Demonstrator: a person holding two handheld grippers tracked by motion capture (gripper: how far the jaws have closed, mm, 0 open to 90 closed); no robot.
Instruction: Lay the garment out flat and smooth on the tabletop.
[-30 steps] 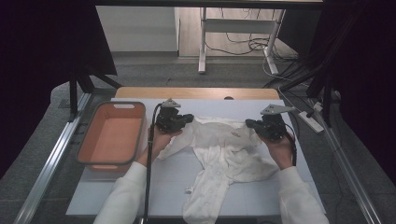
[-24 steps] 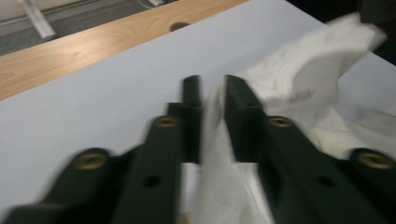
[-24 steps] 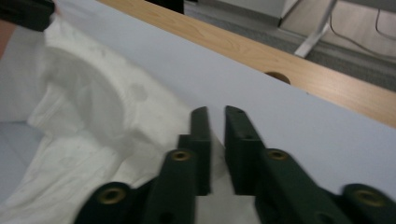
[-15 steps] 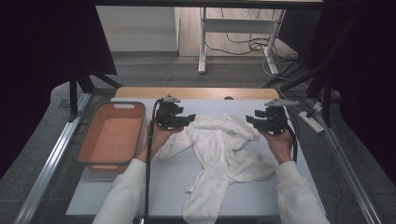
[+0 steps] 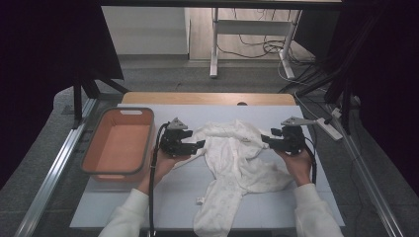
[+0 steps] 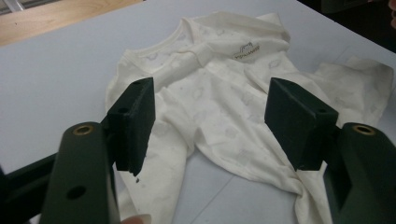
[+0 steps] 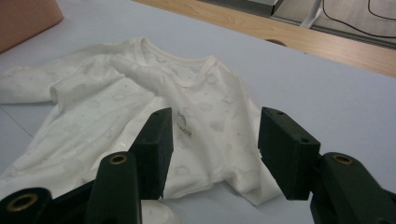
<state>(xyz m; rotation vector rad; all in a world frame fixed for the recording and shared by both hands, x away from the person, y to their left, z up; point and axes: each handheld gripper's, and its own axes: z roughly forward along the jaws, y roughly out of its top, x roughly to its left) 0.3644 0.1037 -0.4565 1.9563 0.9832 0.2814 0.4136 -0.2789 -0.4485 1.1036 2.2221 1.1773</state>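
Since the earlier frames both claws have let go of the garment's shoulders and drawn outward: a second ago each sat on a top corner of the cloth, now each hangs just off its edge. The left claw [image 5: 198,144] stands released beside the left shoulder, nothing between its jaws; the right claw [image 5: 264,139] likewise stands released, by the right sleeve. In both gripper views the jaws gape wide with the cloth lying beyond them, untouched.

The white baby garment [image 5: 237,163] lies on the pale tabletop [image 5: 123,207], roughly centred, neckline toward the far edge and legs toward the person, one leg draping over the near edge. The upper body looks spread fairly flat (neck label visible at [image 6: 245,51]), but the left sleeve is bunched and folds run through the torso; the lower half twists toward the person's side.

We judge the spreading of the top is done for now and the release marks the end of that step. The next move probably calls for a fresh grip lower down, or on the sleeves, to flatten or begin a fold. The crumpled leg section is what could go wrong, since a fold laid over it would come out uneven.

Containers: one orange bin [image 5: 118,143] at the tabletop's left, well apart from the garment, nothing inside.
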